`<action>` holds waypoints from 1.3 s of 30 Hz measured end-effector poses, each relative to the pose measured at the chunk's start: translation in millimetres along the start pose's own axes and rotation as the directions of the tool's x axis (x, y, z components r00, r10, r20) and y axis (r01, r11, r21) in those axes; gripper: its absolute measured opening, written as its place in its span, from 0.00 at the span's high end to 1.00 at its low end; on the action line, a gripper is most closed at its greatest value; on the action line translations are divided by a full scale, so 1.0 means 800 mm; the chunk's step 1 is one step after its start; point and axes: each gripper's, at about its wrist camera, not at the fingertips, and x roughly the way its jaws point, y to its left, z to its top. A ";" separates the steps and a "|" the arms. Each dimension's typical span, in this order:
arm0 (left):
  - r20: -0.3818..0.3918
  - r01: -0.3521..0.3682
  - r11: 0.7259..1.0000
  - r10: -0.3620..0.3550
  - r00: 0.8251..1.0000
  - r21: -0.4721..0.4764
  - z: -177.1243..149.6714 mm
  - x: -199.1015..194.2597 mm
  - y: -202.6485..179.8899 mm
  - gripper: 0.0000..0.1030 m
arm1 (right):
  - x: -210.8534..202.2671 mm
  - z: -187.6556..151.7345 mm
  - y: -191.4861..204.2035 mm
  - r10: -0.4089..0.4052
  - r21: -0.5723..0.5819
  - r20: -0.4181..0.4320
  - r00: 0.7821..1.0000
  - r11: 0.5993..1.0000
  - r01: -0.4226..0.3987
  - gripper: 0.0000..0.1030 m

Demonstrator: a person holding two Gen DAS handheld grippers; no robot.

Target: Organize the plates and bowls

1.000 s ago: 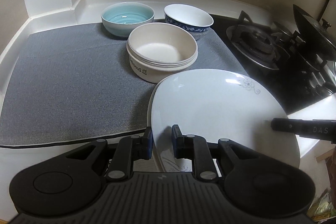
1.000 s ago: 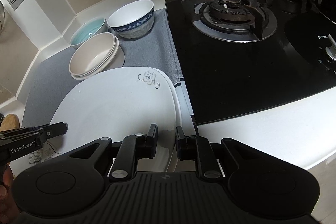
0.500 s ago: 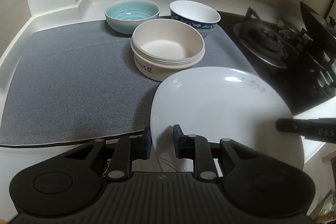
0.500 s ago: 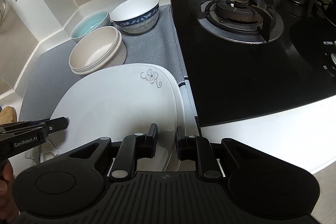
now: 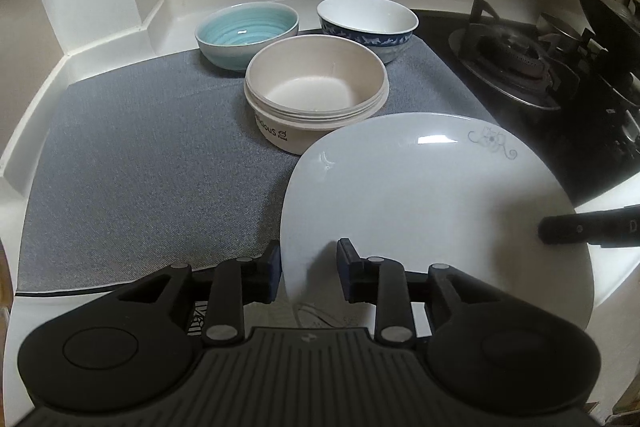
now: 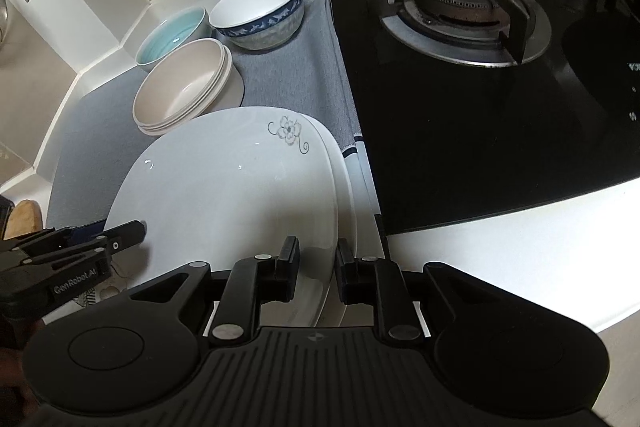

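A white plate [image 5: 420, 195] with a grey flower print lies at the mat's front right, on top of a second white plate [image 6: 349, 183] whose rim shows beneath it. My left gripper [image 5: 308, 267] straddles the top plate's left rim; its jaws are opening and a gap shows beside the pads. It also shows at the left of the right wrist view as the left gripper [image 6: 132, 231]. My right gripper [image 6: 318, 259] is shut on the top plate's right rim. Behind stand stacked beige bowls [image 5: 316, 87], a teal bowl [image 5: 248, 27] and a blue-patterned bowl [image 5: 368, 15].
A grey mat [image 5: 140, 155] covers the white counter, with bare mat to the left of the plates. A black gas hob [image 6: 460, 87] with a burner grate lies to the right. A raised white wall edge runs along the back and left.
The left gripper's jaws have spread wider around the plate's rim. The right gripper and the plate have hardly moved.
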 end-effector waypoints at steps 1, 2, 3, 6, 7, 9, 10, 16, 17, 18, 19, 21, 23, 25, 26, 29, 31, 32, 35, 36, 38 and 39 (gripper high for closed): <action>-0.001 -0.003 1.000 0.003 1.000 0.000 0.000 0.000 -0.001 0.68 | 0.000 0.001 -0.001 0.006 0.009 -0.007 1.000 1.000 -0.006 0.80; -0.003 -0.006 1.000 0.006 1.000 0.000 0.000 0.001 -0.002 0.68 | 0.000 0.002 -0.003 0.012 0.018 -0.014 1.000 1.000 -0.012 0.80; -0.004 -0.010 1.000 0.010 1.000 0.001 0.000 0.001 -0.003 0.68 | 0.000 0.003 -0.005 0.019 0.027 -0.020 1.000 0.999 -0.019 0.80; -0.003 -0.022 1.000 0.022 1.000 0.010 0.000 0.000 -0.007 0.67 | 0.000 0.008 -0.012 0.042 0.068 -0.045 0.998 0.997 -0.039 0.80; -0.002 -0.026 1.000 0.027 1.000 0.014 0.000 0.000 -0.008 0.67 | -0.001 0.009 -0.014 0.050 0.083 -0.051 0.997 0.995 -0.046 0.79; 0.000 -0.032 0.999 0.032 0.999 0.018 0.000 0.000 -0.010 0.67 | -0.003 0.014 -0.020 0.068 0.116 -0.064 0.996 0.991 -0.060 0.78; 0.001 -0.035 0.999 0.035 0.999 0.018 0.000 0.000 -0.011 0.67 | -0.004 0.016 -0.023 0.077 0.128 -0.068 0.995 0.989 -0.068 0.77; -0.003 -0.045 0.999 0.045 0.999 0.001 0.001 0.000 -0.013 0.68 | -0.008 0.023 -0.028 0.085 0.118 -0.067 0.994 0.990 -0.077 0.76; -0.005 -0.045 0.999 0.045 0.999 -0.003 0.001 0.000 -0.013 0.68 | -0.010 0.024 -0.027 0.089 0.113 -0.065 0.994 0.990 -0.082 0.76; -0.006 -0.044 0.999 0.044 0.999 -0.009 0.000 -0.001 -0.012 0.68 | -0.011 0.024 -0.028 0.090 0.107 -0.064 0.994 0.991 -0.083 0.76; -0.006 -0.044 0.999 0.044 0.999 -0.014 0.000 -0.002 -0.011 0.68 | -0.012 0.025 -0.028 0.091 0.100 -0.062 0.994 0.991 -0.084 0.76; 0.001 -0.045 0.999 0.045 0.999 -0.025 0.000 -0.005 -0.008 0.68 | -0.016 0.027 -0.029 0.093 0.087 -0.055 0.994 0.992 -0.088 0.76; 0.007 -0.046 0.998 0.046 0.999 -0.041 0.000 -0.009 -0.003 0.67 | -0.017 0.029 -0.030 0.092 0.078 -0.051 0.995 0.993 -0.087 0.76; 0.011 -0.046 0.997 0.047 0.999 -0.059 -0.002 -0.012 0.001 0.67 | -0.018 0.031 -0.031 0.087 0.063 -0.044 0.995 0.994 -0.085 0.76; 0.009 -0.040 0.997 0.041 0.999 -0.072 -0.003 -0.011 0.004 0.67 | -0.017 0.033 -0.031 0.087 0.056 -0.045 0.995 0.995 -0.084 0.76; -0.015 0.001 0.988 -0.003 1.000 -0.153 -0.004 -0.006 0.017 0.67 | -0.010 0.035 -0.033 0.087 0.037 -0.057 0.995 0.996 -0.085 0.75; -0.031 0.044 0.978 -0.051 0.998 -0.206 -0.005 -0.001 0.024 0.68 | -0.003 0.036 -0.032 0.082 0.019 -0.073 0.994 0.997 -0.081 0.75; -0.032 0.057 0.973 -0.065 0.997 -0.223 -0.005 -0.001 0.025 0.70 | 0.000 0.035 -0.032 0.084 0.014 -0.083 0.993 0.996 -0.083 0.75; -0.026 0.050 0.970 -0.057 0.998 -0.237 -0.007 -0.002 0.024 0.70 | 0.008 0.036 -0.033 0.104 0.007 -0.110 0.988 0.995 -0.104 0.73; -0.025 0.049 0.969 -0.057 0.998 -0.243 -0.007 -0.002 0.024 0.71 | 0.009 0.036 -0.032 0.104 -0.002 -0.114 0.988 0.994 -0.105 0.73; -0.022 0.050 0.964 -0.057 0.998 -0.260 -0.011 -0.004 0.026 0.72 | 0.011 0.037 -0.031 0.109 -0.023 -0.121 0.987 0.993 -0.113 0.70; -0.021 0.049 0.963 -0.056 0.998 -0.266 -0.012 -0.005 0.026 0.72 | 0.012 0.037 -0.031 0.114 -0.027 -0.125 0.986 0.993 -0.118 0.70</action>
